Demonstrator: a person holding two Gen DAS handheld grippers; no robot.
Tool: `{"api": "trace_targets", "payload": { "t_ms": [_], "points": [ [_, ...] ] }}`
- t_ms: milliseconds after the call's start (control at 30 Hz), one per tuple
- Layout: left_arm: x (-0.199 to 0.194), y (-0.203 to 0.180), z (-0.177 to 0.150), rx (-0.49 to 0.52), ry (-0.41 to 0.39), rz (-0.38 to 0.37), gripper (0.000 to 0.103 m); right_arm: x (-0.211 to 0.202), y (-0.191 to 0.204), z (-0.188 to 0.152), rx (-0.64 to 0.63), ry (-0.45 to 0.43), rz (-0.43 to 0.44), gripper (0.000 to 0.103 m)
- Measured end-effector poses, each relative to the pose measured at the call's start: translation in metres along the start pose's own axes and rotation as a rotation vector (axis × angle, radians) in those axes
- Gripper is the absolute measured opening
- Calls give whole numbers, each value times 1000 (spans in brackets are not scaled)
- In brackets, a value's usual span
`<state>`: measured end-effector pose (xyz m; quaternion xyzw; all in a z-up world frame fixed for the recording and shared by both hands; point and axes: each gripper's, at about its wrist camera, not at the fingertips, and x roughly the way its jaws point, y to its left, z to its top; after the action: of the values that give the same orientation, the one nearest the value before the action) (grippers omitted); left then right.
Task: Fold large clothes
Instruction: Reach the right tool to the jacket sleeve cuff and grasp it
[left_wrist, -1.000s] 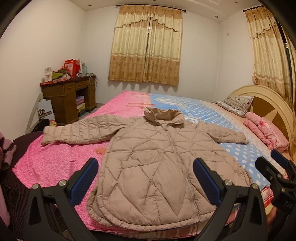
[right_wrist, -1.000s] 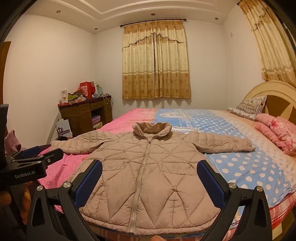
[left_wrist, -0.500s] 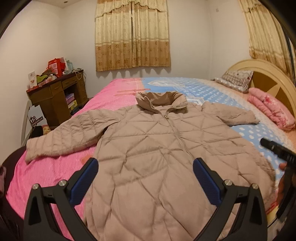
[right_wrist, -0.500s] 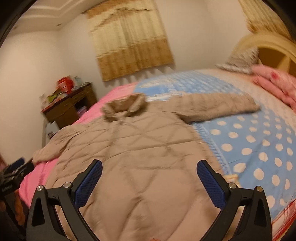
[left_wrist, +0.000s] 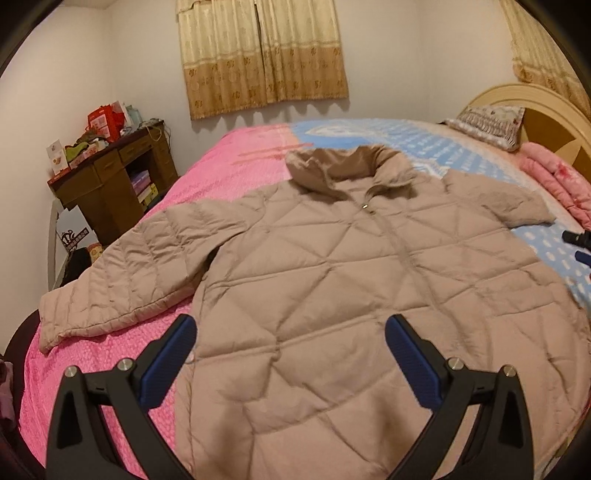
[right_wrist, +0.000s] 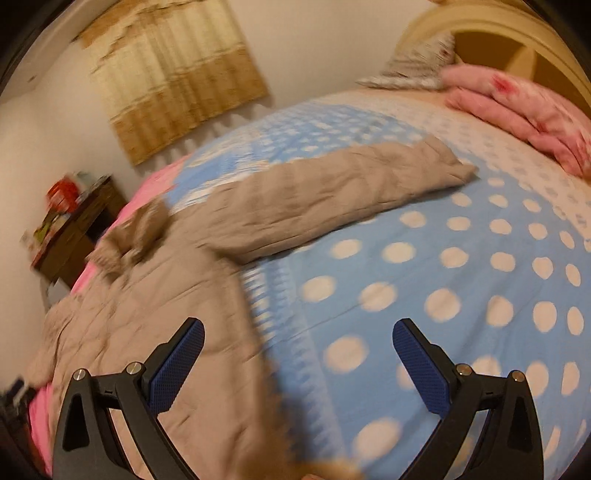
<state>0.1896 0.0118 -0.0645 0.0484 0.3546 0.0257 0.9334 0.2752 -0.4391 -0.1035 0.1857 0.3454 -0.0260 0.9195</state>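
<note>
Both tools (left_wrist: 290, 354) nearer jacket (left_wrist: 332, 280), seemingly.

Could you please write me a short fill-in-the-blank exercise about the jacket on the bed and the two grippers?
1. The beige quilted jacket lies spread flat on the ____.
2. The left gripper is open and holds ____.
3. Its right sleeve rests on the blue part of the bedspread with white ____.
4. The right gripper is ____.

Missing words: bed; nothing; dots; open
</note>
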Motion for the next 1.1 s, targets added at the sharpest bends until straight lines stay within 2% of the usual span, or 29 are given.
{"api": "trace_targets", "payload": {
  "t_ms": [300,400,500,667,800,833,900,933,967,1100],
  "points": [
    [33,-4,13,-19,52,1,103,50,-95,65,264,5,-47,100],
    [38,-7,15,-14,56,-4,103,64,-119,86,317,-9,-74,87],
    [43,-12,17,-9,64,-7,103,78,-145,102,408,-17,-76,83],
    [50,-13,20,-6,85,-2,103,104,-177,121,529,-31,-88,81],
    [58,-10,25,-7,95,20,103,121,-185,135,546,-62,-95,81],
    [59,-9,26,-10,96,25,103,123,-187,140,545,-79,-82,78],
    [62,-7,27,-18,102,32,103,128,-190,145,549,-86,-69,53],
    [64,-7,27,-22,108,34,103,133,-193,147,541,-70,-65,23],
    [66,-6,26,-24,114,36,103,136,-193,148,539,-62,-69,11],
    [68,-4,25,-27,124,35,103,127,-186,151,508,-100,-49,10]
  ]
}}
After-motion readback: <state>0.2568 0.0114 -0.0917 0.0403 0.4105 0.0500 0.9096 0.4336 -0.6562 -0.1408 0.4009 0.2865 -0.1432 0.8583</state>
